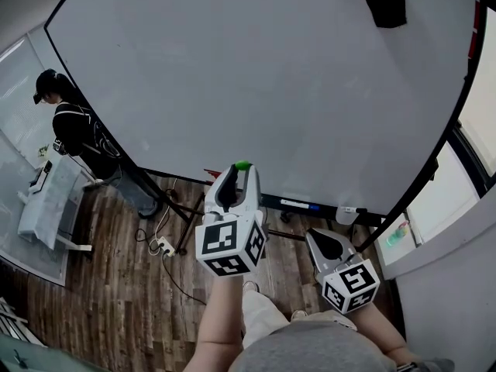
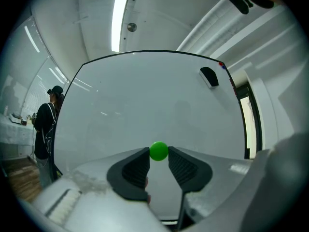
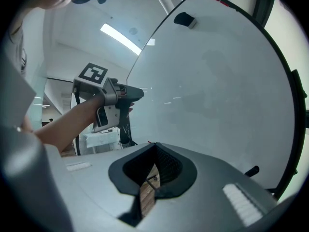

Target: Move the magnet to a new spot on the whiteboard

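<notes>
White whiteboard (image 1: 271,84) fills the head view, a person (image 1: 77,134) at its nine o'clock edge. The left gripper (image 1: 241,169), before the board's six o'clock edge, pinches the green magnet (image 2: 158,151) between its tips; the right gripper (image 3: 154,146), at its four o'clock, is closed, empty. Only gripper views show the black eraser (image 2: 209,77) whole.

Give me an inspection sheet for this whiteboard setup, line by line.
Surface: whiteboard, blank apart from a black eraser near its top right corner.
Job's things: green magnet, held in front of the board.
Clutter: marker on the board's tray.
Grippers: left gripper shut on the magnet; right gripper shut, empty.
Cables: power strip and leads on the wooden floor.
Surroundings: person in black beyond the board's left edge.
</notes>
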The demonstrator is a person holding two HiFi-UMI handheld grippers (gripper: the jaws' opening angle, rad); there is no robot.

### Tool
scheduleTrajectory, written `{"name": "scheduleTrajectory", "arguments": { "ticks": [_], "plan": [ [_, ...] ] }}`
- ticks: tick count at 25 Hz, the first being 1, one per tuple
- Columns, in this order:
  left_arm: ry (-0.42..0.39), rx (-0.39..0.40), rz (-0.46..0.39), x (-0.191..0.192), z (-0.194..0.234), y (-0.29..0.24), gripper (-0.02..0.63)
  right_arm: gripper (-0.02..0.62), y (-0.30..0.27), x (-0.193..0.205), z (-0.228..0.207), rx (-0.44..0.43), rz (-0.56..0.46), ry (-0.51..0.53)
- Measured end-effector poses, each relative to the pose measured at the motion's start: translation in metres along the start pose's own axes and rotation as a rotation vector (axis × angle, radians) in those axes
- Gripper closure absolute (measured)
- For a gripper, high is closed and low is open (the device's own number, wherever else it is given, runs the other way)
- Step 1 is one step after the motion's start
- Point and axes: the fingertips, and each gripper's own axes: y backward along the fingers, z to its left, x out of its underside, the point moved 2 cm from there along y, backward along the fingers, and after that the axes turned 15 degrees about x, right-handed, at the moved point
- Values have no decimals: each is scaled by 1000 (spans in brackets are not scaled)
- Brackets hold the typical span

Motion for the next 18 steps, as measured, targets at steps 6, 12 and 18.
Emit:
{"name": "scheduleTrajectory", "arguments": {
  "ticks": [6,12,18],
  "plan": [
    [-1,-14,-15,-5,44,-4,472,594,-33,-3,19,-2,-14,6],
    [-23,-8,-22,-22,86,-13,472,594,-75,-20,38,2,-38,10],
    [-29,-6,-20,-31,128,-22,472,595,-116,-29,56,7,-39,-2]
  ]
}}
